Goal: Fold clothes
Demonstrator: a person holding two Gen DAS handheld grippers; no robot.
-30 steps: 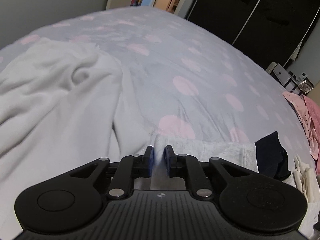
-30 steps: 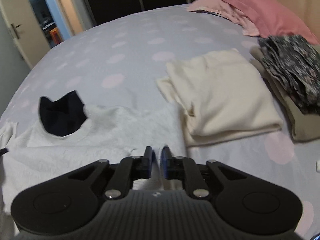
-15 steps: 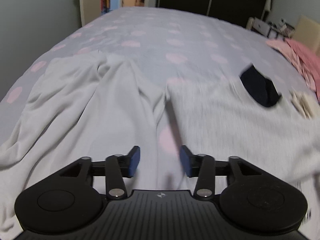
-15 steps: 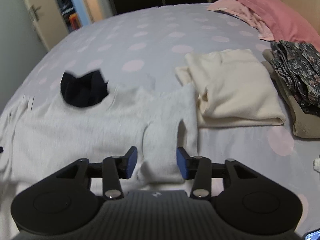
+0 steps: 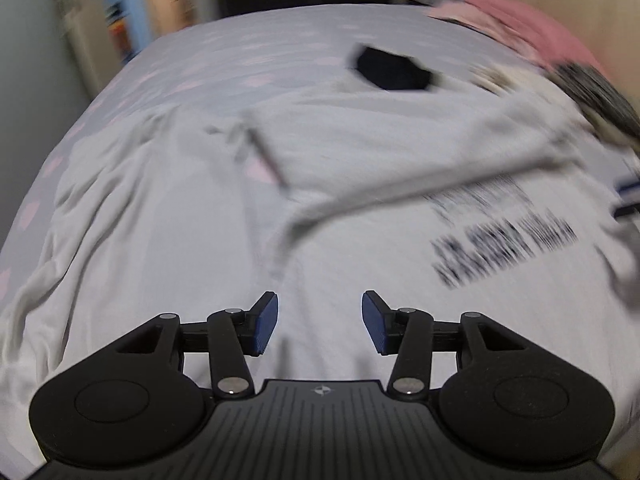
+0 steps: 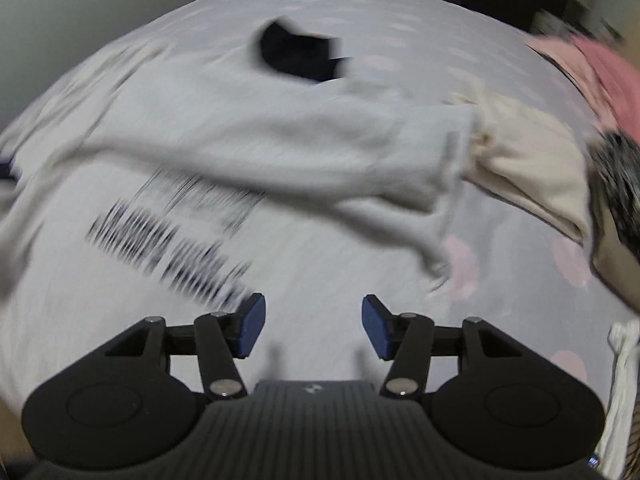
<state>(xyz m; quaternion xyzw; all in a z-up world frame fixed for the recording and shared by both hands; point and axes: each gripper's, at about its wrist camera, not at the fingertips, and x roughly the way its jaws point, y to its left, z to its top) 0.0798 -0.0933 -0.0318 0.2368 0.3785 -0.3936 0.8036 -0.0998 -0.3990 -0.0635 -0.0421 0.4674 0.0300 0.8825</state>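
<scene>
Both views are smeared by motion, so edges and fine detail are hard to read. A pale grey sweatshirt [image 5: 360,152] lies spread across the near part of the bed [image 5: 248,40], its dark-lined neck opening [image 5: 390,68] toward the far side and one sleeve [image 6: 280,160] folded across the chest. The dark lettering [image 6: 172,236] on the front shows only as streaks and cannot be read. The left gripper [image 5: 319,326] hangs over the sweatshirt's lower part with its blue pads [image 5: 265,326] set apart; its jaws have just been opening and nothing is between them. The right gripper [image 6: 312,328] is likewise parted above the fabric, its jaws also just opened, with only cloth lying beneath the gap, not pinched. Whether either one touches the cloth I cannot tell. A second white garment [image 5: 132,216] lies rumpled toward the bed's left edge, its lower part cut off by the frame. Toward the right edge sits a folded cream piece [image 6: 532,168], the sleeve's cuff just reaching it, and beyond that a dark patterned fabric [image 6: 618,176] that runs out of frame. A pink cloth [image 6: 600,76] lies at the far right corner, blurred. At the right wrist view's lower right a whitish strip [image 6: 624,380] shows, too cut off to identify. The room beyond the bed is only a blur.
</scene>
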